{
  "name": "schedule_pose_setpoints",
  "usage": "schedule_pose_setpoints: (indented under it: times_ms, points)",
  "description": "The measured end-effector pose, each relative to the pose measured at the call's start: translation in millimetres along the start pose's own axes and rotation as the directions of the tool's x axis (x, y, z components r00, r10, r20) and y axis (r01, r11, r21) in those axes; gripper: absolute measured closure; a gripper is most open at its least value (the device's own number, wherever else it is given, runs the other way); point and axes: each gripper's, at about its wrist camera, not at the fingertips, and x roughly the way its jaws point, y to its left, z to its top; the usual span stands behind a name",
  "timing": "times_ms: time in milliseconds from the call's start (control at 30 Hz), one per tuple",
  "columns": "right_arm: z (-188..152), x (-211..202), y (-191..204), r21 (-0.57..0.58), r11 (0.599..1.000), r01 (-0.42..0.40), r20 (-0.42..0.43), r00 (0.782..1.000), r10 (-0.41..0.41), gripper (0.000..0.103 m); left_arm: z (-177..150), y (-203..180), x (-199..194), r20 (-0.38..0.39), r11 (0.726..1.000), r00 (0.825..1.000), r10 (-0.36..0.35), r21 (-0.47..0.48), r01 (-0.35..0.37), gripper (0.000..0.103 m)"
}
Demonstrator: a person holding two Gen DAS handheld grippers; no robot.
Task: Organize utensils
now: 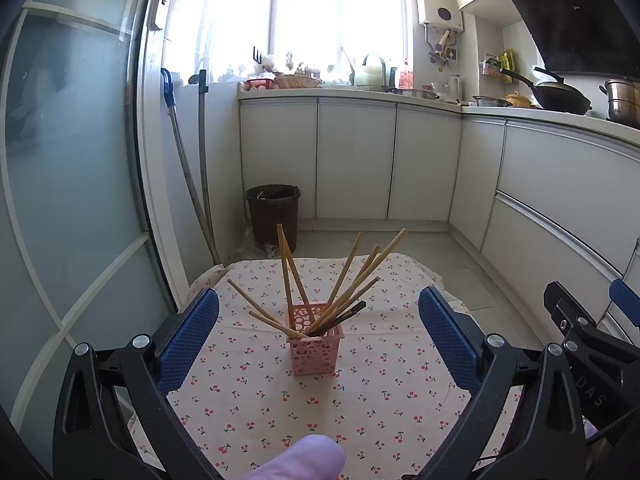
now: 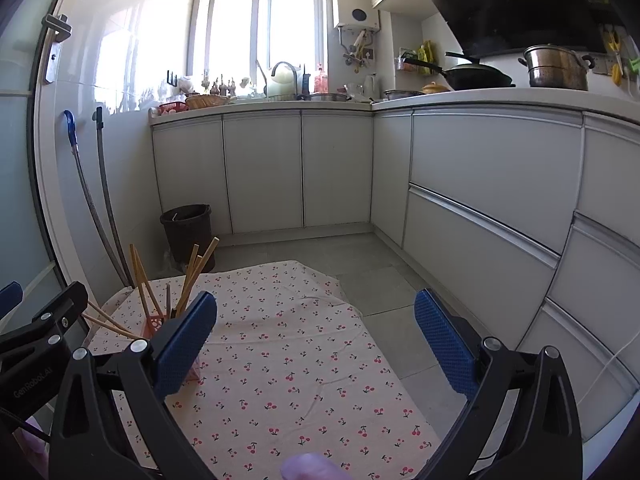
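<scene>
Both grippers, left and right, hang spread wide and empty above the cherry-print cloth on the kitchen floor. The pink basket stands upright on this cloth, chopsticks fanning out of it; beyond the cloth, a dark bin against white cabinets.

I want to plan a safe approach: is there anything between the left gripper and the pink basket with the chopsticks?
Nothing visible stands in the way. The left gripper is open, and the pink basket stands on the cherry-print cloth straight ahead between its fingers. Only bare cloth lies between them. The chopsticks fan outward above the basket.
</scene>
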Motion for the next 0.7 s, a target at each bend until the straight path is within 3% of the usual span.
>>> schedule_pose_setpoints:
  times_ms: [700]
  points:
    - [-3.2, 5.7, 2.5, 0.004, 1.0, -0.001, -0.021, 1.0, 0.001, 0.007, -2.8, -0.5, 5.4, -0.016, 1.0, 1.0, 0.008, -0.004, -0.008, 0.007]
